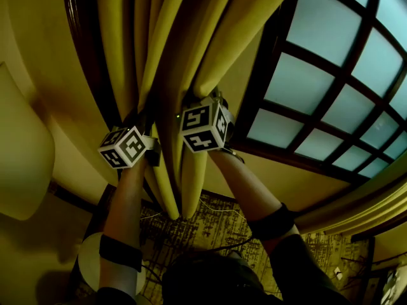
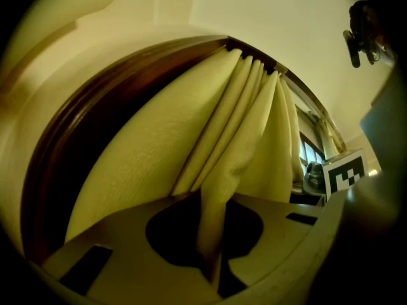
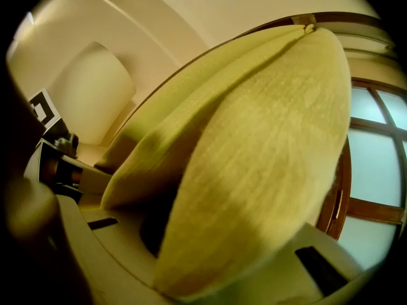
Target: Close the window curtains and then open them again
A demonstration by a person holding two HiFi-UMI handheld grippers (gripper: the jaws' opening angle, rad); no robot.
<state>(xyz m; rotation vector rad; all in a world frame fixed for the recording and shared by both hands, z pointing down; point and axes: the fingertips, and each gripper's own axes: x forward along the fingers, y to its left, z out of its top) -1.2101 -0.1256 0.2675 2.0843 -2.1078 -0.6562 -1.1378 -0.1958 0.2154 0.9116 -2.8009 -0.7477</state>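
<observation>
**A:** Curtain (image 1: 184, 56) is hanging bunched into thick folds just left of the window (image 1: 331, 75), and you are holding it with both tools.

**B:** What is my left gripper doing?

**A:** Your left gripper (image 2: 213, 269) is pinching one thin fold. Its jaws are sitting tight together, with the cloth rising out from between them.

**B:** And the right?

**A:** Your right gripper (image 3: 191, 278) is clamping a much thicker, rounded fold. That fold is filling the gap between its jaws and bulging over them.

**B:** How are the two sitting against each other?

**A:** They are working side by side in the gathered cloth, the right one a little higher in the head view. In the left gripper view the right one's marker cube (image 2: 345, 172) is showing just past the folds.

**B:** And the glass?

**A:** The frosted panes are lying uncovered to the right of the bunch, framed in dark wood. Below your hands the curtain is ending above a patterned rug (image 1: 210, 224).
</observation>
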